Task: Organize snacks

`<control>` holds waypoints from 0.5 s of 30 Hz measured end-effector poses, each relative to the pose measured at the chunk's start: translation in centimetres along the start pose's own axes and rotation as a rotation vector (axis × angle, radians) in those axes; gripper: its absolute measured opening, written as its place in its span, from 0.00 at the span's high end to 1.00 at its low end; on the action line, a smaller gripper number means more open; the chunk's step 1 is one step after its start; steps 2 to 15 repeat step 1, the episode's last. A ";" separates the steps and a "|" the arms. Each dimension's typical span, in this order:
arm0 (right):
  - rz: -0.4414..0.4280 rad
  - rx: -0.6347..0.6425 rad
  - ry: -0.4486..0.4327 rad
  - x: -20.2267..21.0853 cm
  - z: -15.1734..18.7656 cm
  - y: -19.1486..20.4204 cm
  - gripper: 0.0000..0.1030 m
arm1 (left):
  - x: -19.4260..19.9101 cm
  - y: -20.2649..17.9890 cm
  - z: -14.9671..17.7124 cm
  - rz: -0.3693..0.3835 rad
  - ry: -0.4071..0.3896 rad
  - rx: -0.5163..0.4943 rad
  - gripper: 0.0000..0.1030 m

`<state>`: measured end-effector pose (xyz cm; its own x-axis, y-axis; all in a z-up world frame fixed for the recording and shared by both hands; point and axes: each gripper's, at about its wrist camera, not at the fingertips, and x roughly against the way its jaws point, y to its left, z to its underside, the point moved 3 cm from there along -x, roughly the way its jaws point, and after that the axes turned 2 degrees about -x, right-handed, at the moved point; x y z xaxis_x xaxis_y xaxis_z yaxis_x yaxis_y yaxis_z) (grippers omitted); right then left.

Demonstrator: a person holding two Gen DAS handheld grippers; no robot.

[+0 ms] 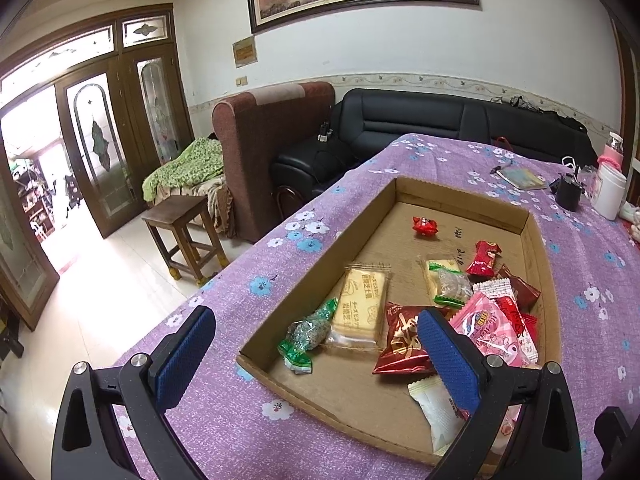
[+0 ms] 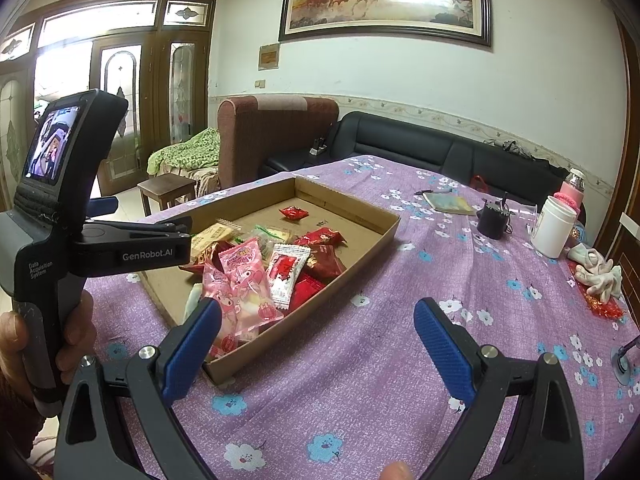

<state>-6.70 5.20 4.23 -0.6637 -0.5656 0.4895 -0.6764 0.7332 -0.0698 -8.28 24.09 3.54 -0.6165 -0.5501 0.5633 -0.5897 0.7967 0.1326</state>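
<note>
A shallow cardboard tray point(image 1: 362, 216) lies on the purple flowered tablecloth and holds several wrapped snacks: a yellow biscuit pack point(image 1: 360, 304), a green candy point(image 1: 306, 336), a dark red bag point(image 1: 402, 344), a pink packet point(image 1: 494, 326) and a small red candy point(image 1: 425, 226). My left gripper point(image 1: 316, 360) is open above the tray's near left corner, holding nothing. My right gripper point(image 2: 318, 344) is open and empty over the cloth beside the tray point(image 2: 376, 236), its left finger near the pink packet point(image 2: 240, 284). The left gripper's body point(image 2: 132, 246) shows in the right wrist view.
On the table's far right stand a white jar point(image 2: 554, 232), a pink bottle point(image 2: 572, 188), a black cup point(image 2: 492, 218), a booklet point(image 2: 448, 202), white gloves point(image 2: 596, 272) and a red wrapper point(image 2: 604, 306). A black sofa point(image 1: 440, 120), brown armchair and wooden stool point(image 1: 180, 232) stand beyond.
</note>
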 end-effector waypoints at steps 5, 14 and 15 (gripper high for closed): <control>0.001 0.000 -0.001 0.0 0.0 0.0 0.06 | 0.0 0.0 0.0 -0.002 0.000 -0.002 0.01; 0.001 0.000 -0.001 0.0 0.0 0.0 0.06 | 0.0 0.0 0.0 -0.002 0.000 -0.002 0.01; 0.001 0.000 -0.001 0.0 0.0 0.0 0.06 | 0.0 0.0 0.0 -0.002 0.000 -0.002 0.01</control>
